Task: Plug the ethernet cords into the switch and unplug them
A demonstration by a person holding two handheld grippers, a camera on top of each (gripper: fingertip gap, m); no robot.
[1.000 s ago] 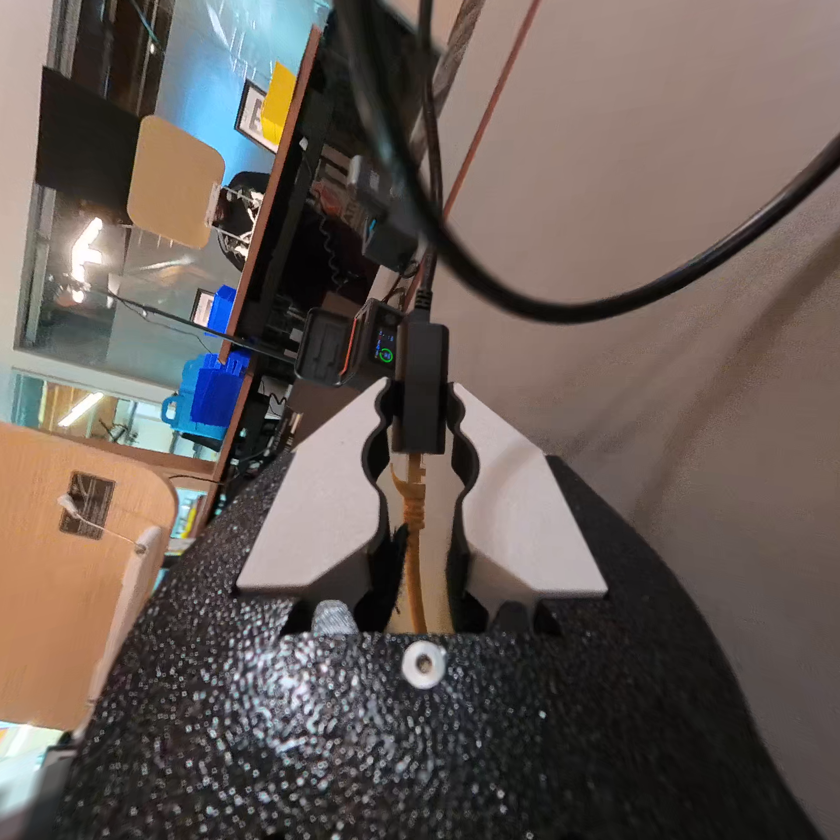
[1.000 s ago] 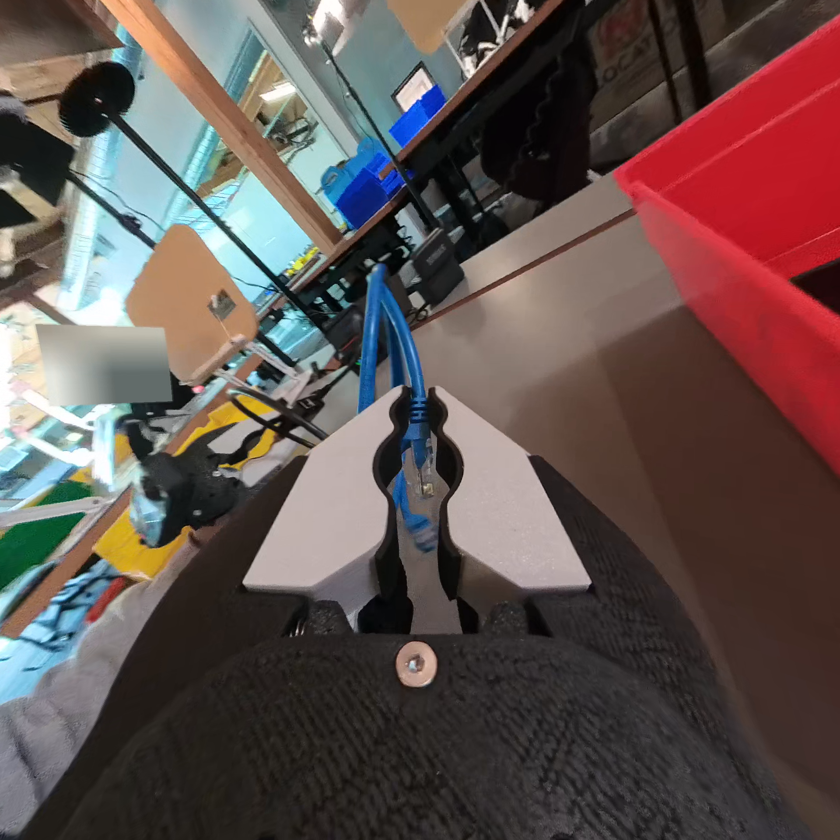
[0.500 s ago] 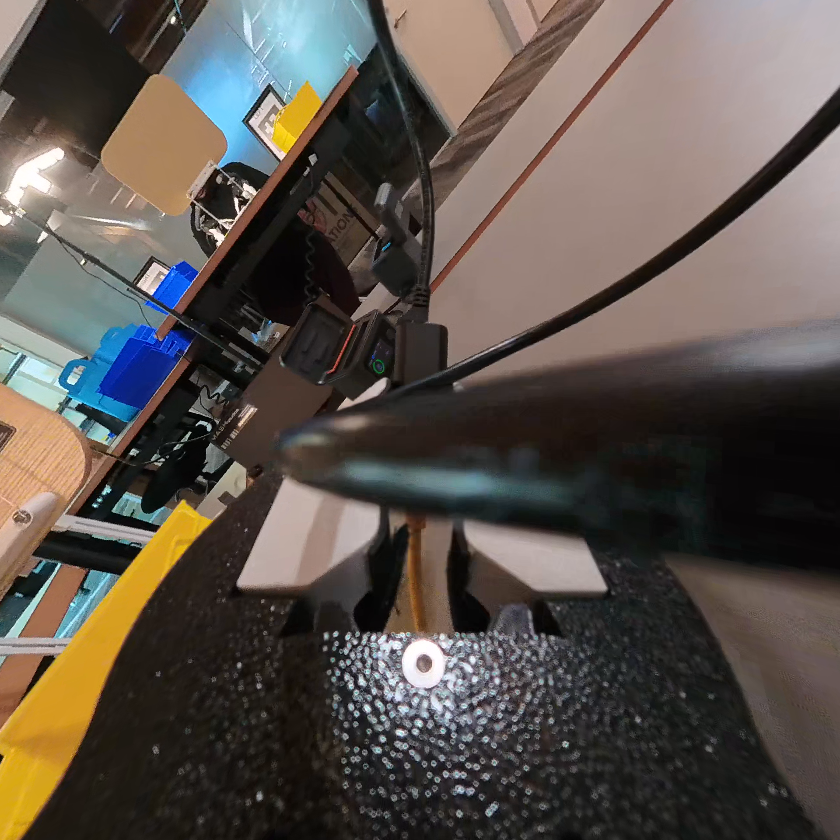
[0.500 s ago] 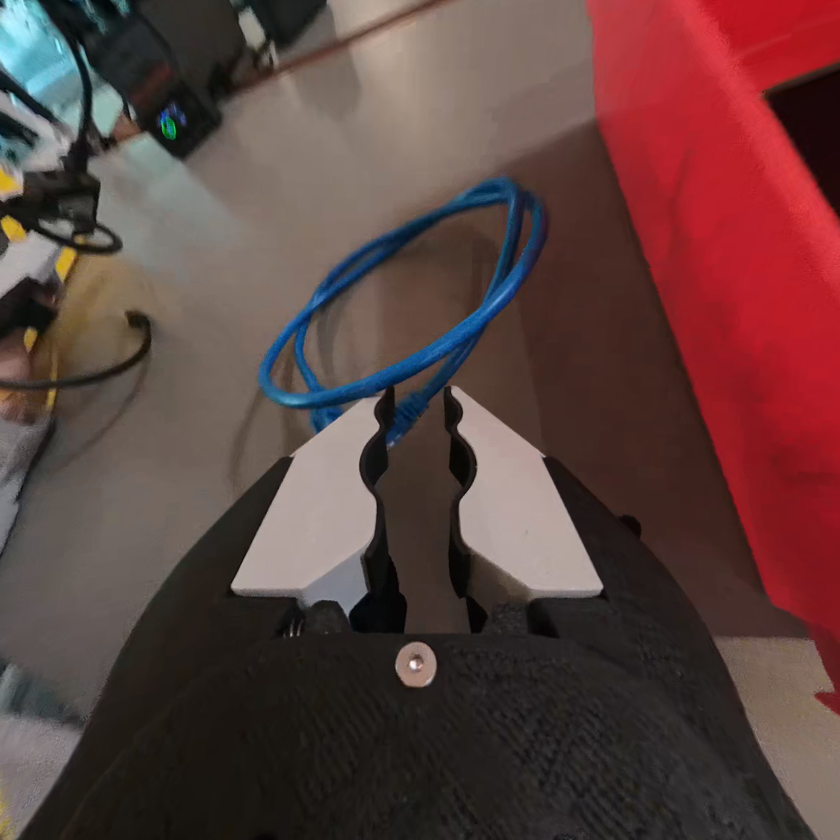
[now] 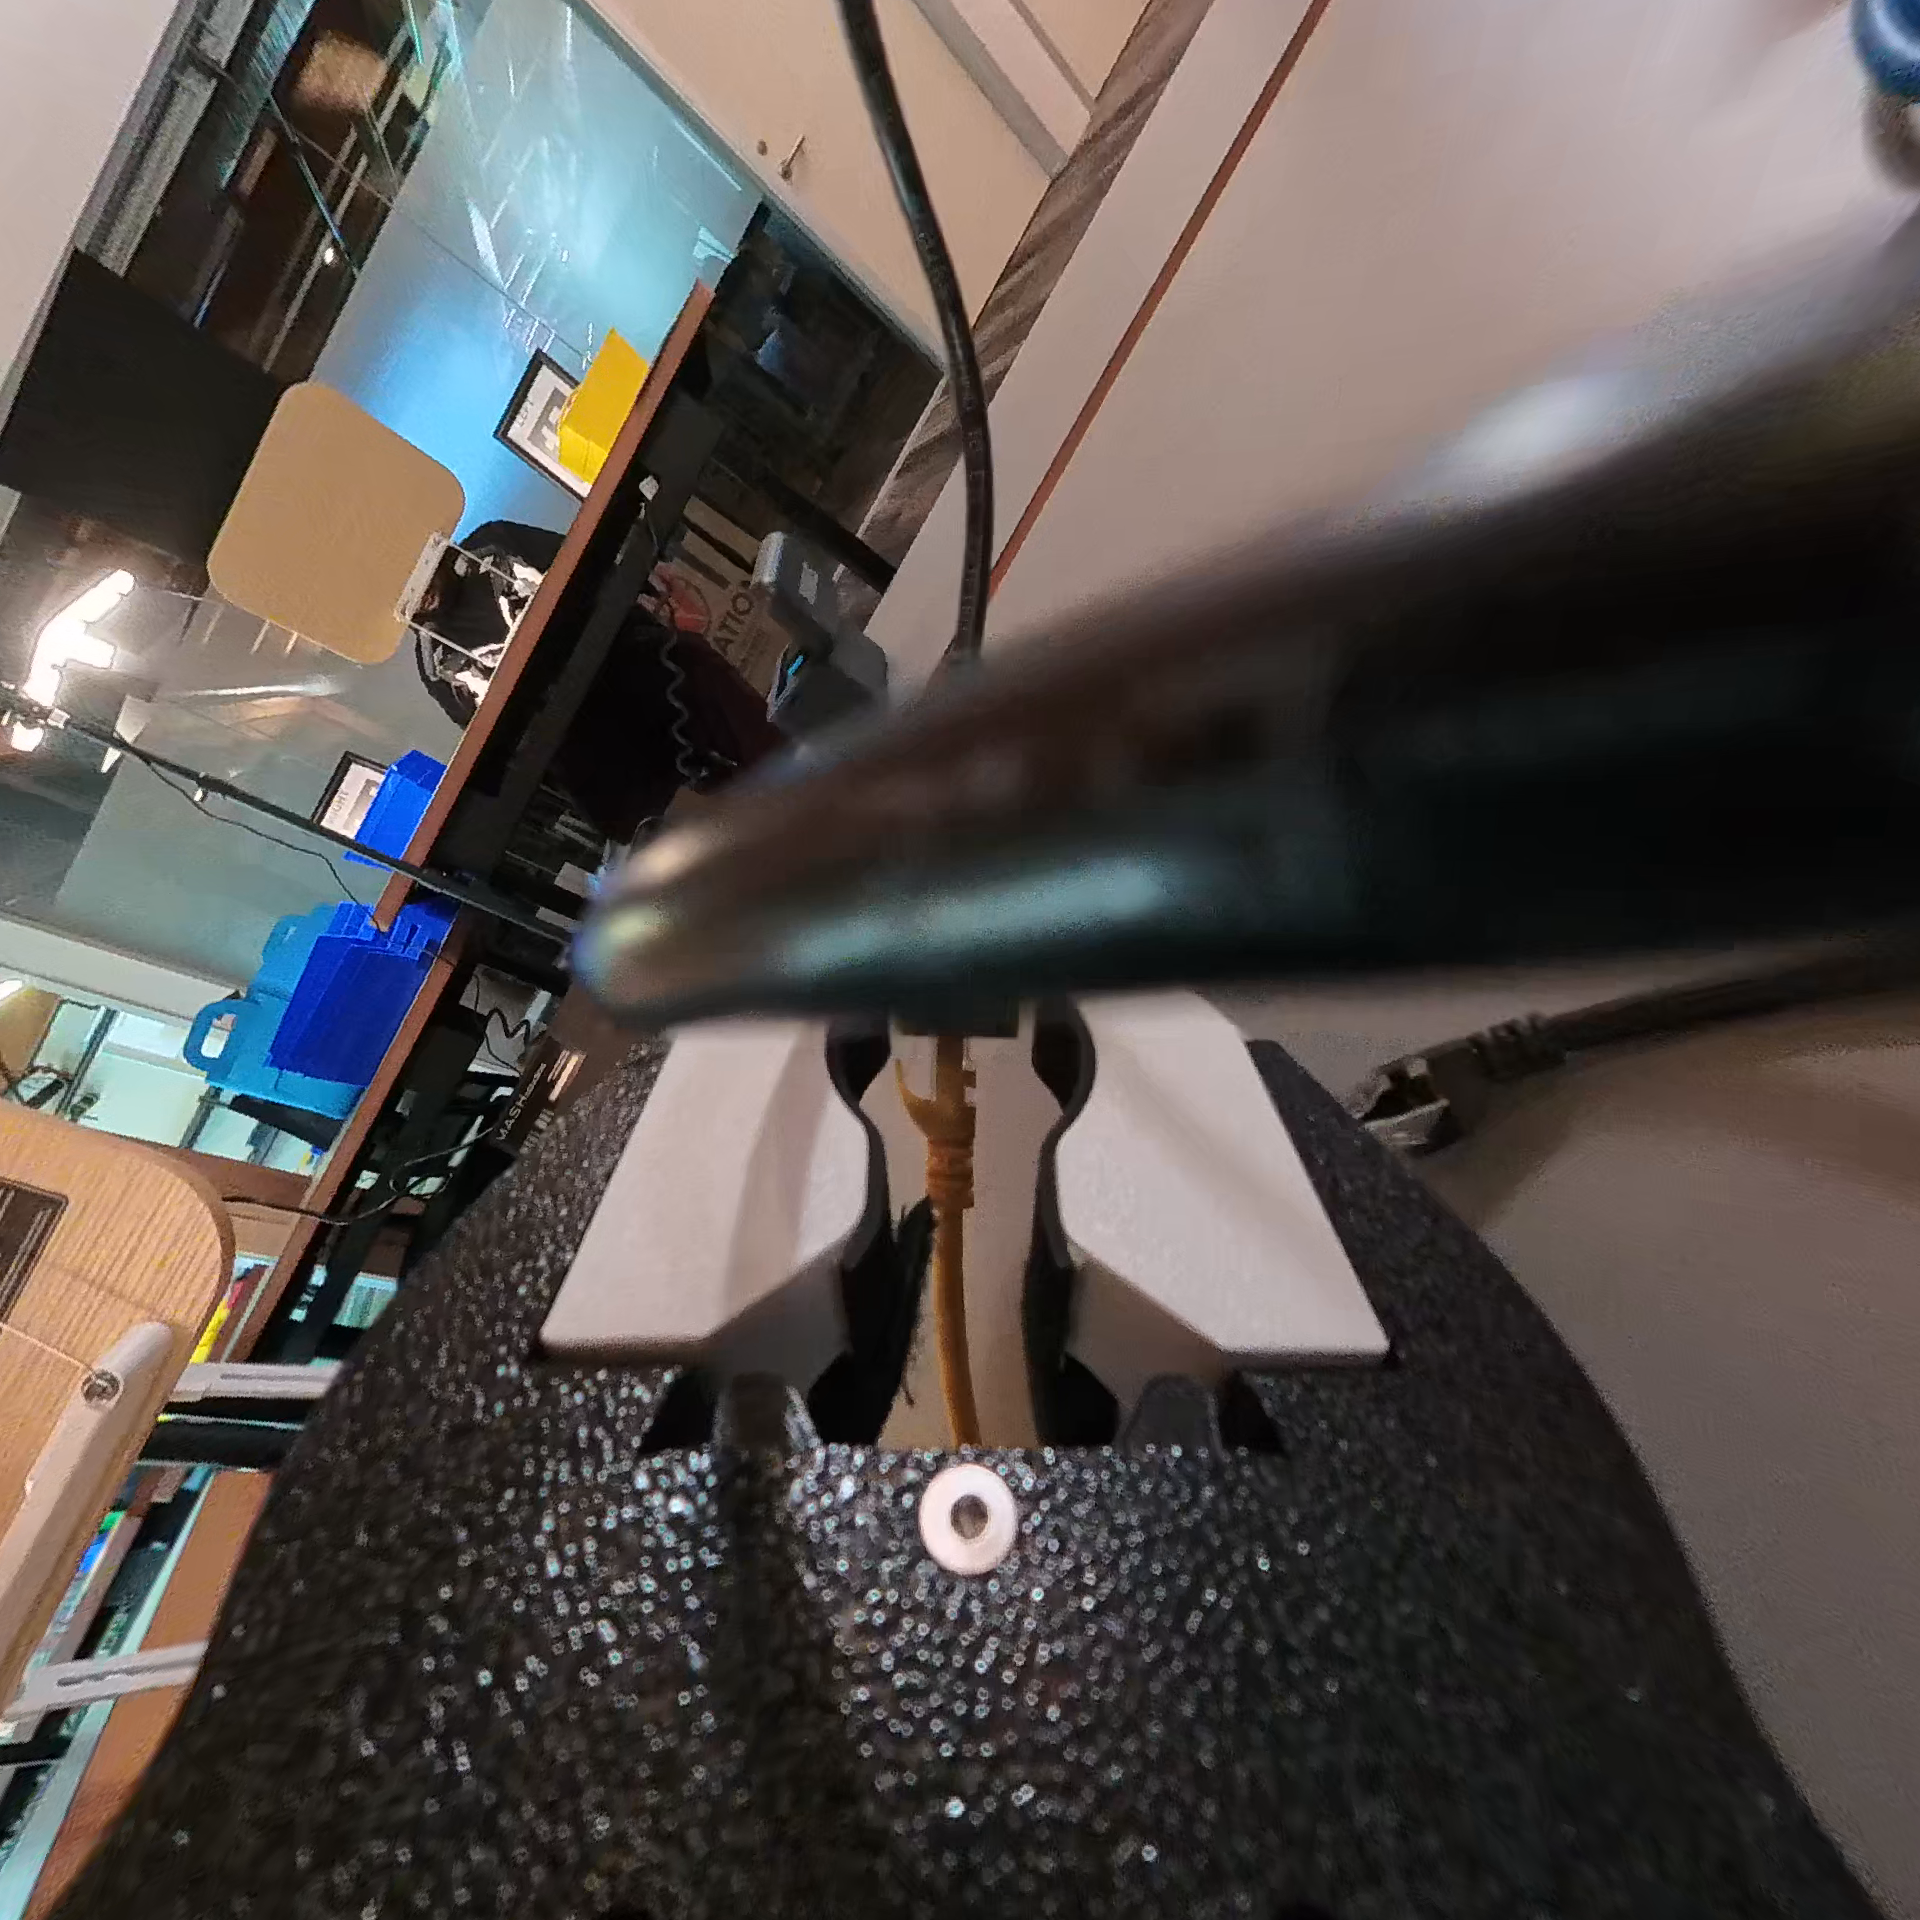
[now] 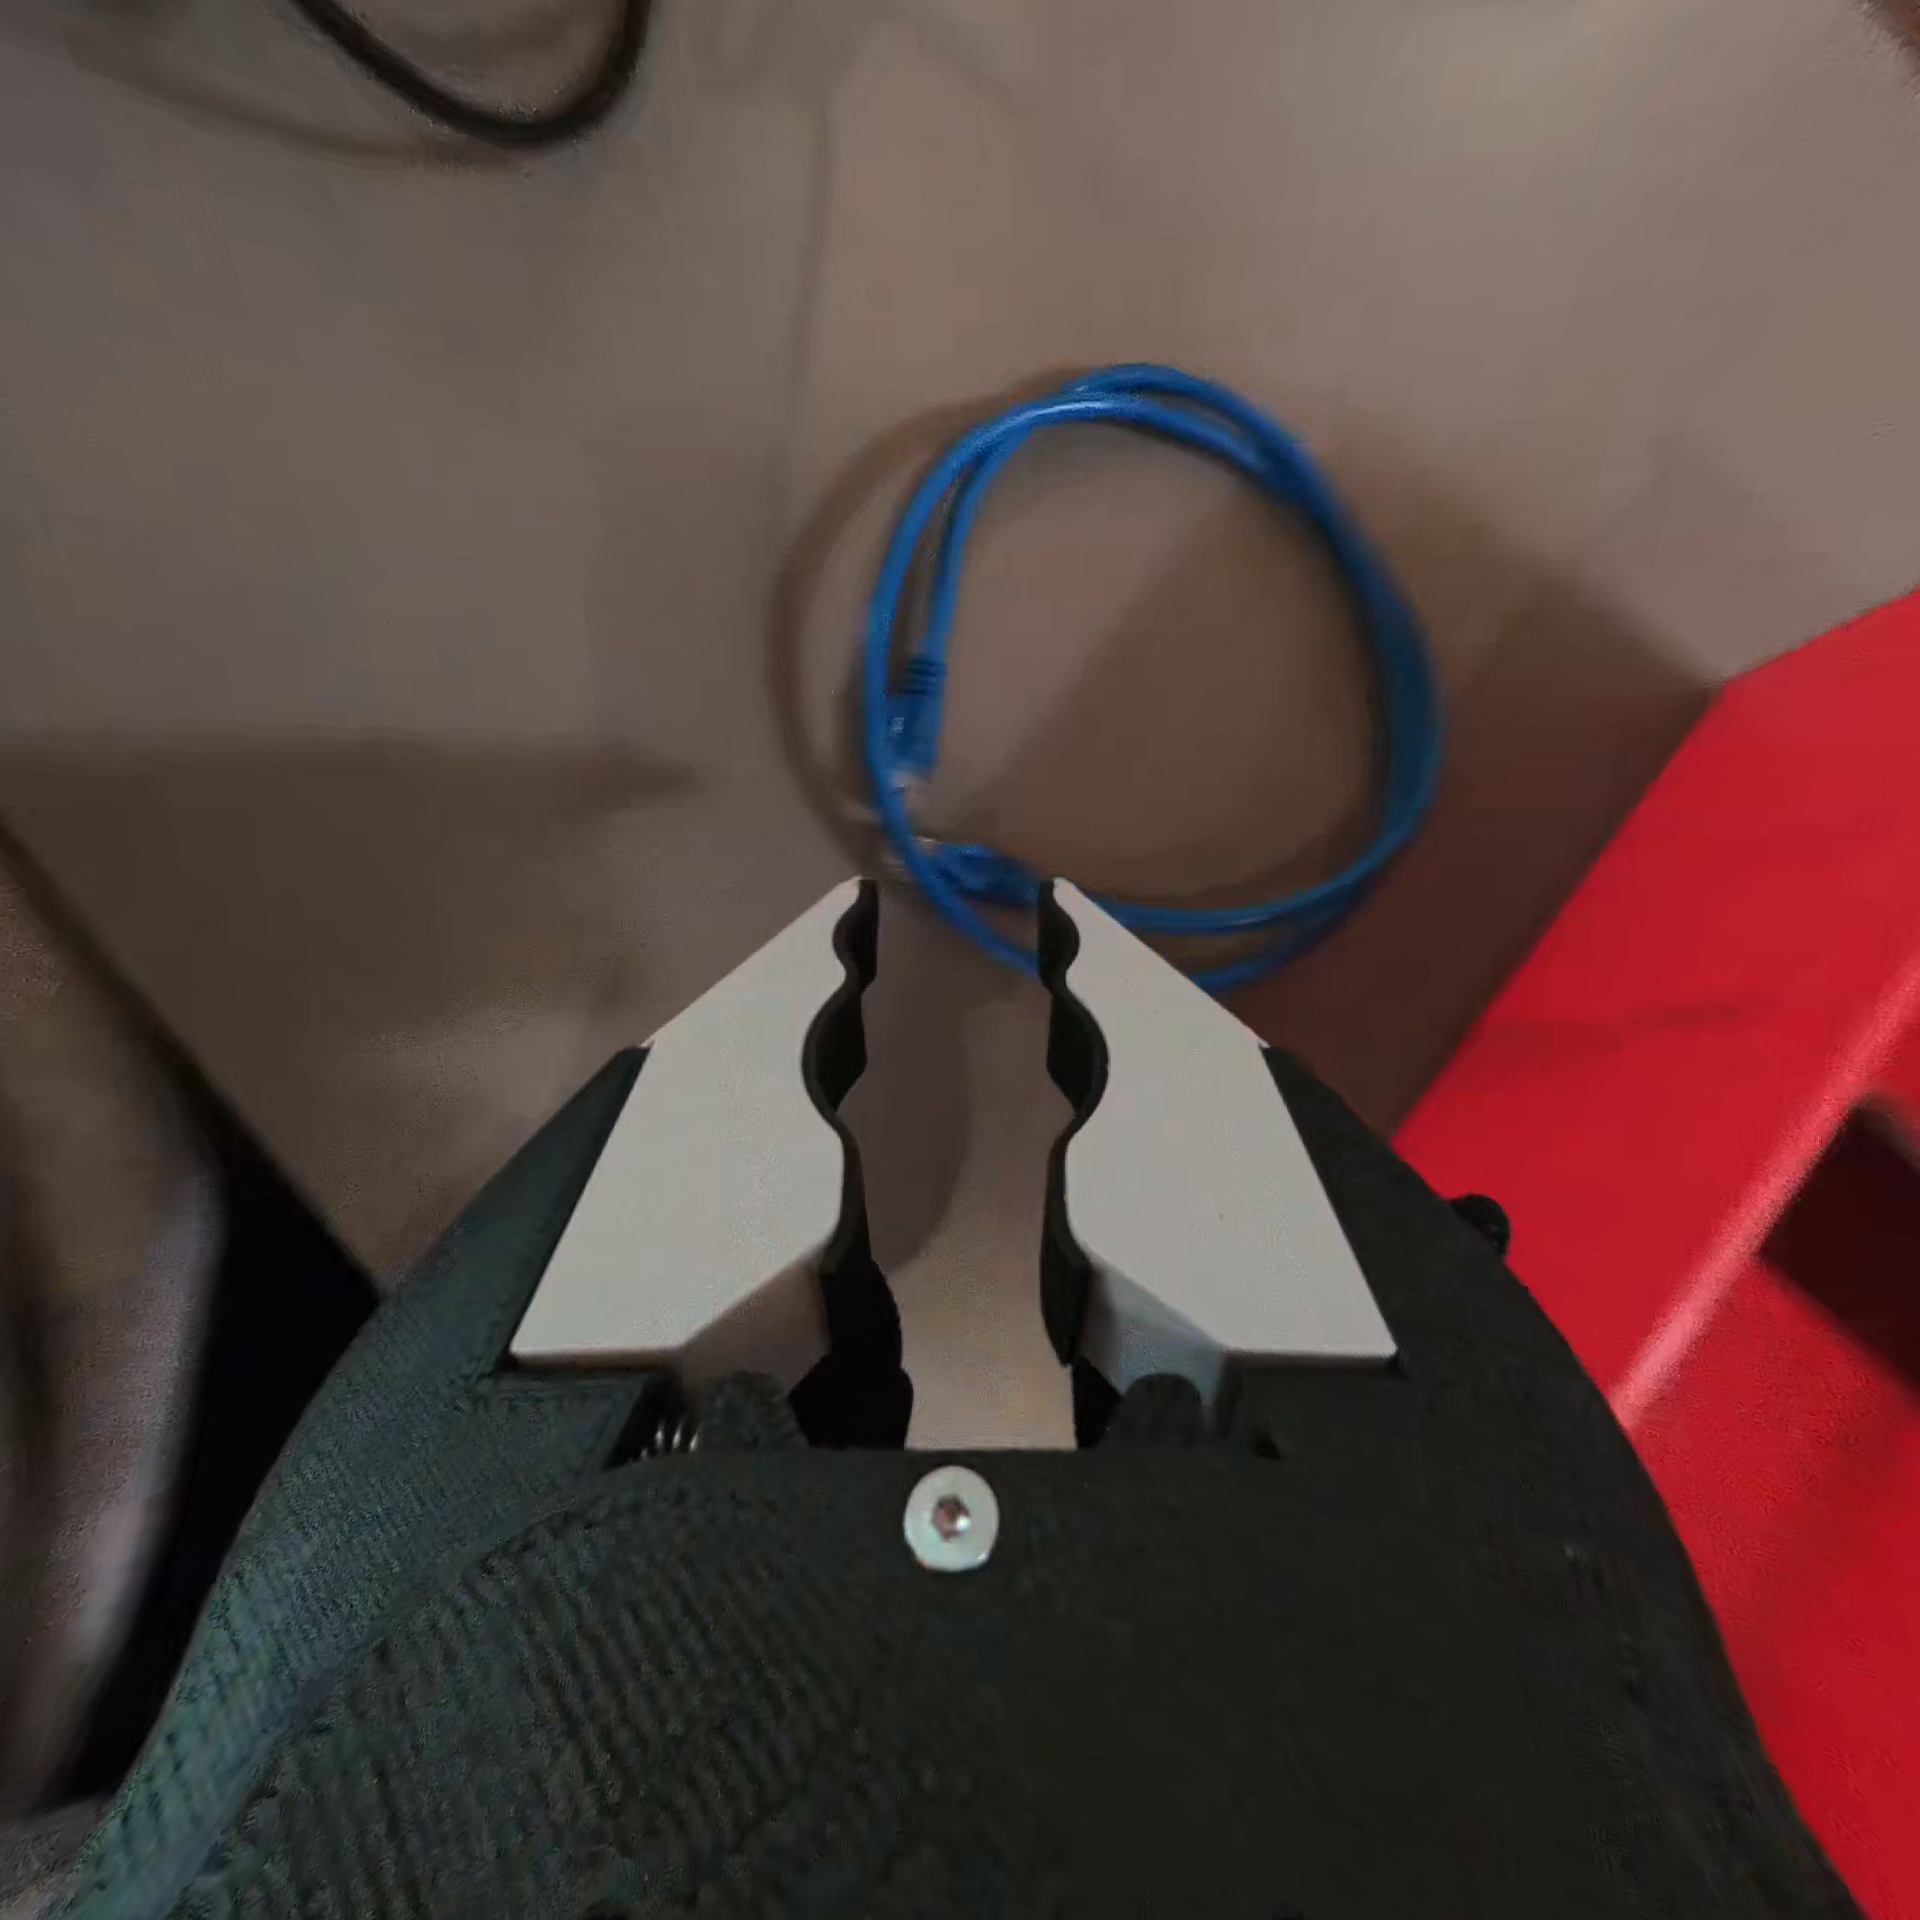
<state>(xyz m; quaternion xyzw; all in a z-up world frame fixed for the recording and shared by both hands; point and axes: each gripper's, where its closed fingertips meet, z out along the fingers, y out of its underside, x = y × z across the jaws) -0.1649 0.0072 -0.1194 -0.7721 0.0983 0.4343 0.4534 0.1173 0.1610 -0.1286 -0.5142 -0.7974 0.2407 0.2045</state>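
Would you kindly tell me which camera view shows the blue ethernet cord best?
The right wrist view: the blue ethernet cord lies there as a full coil on the table, beside the red bin, just beyond the open right claw. The left wrist view shows at most a blurred blue patch in its top right corner, too unclear to identify.

Three cords: blue, orange, black.

1. Left wrist view: bright indoor light; a large black shape crossing close to the lens is heavily blurred; wide-angle bending at the edges.
2. Right wrist view: dimmer, soft motion blur; blue cord smeared; broad soft shadows on the table.
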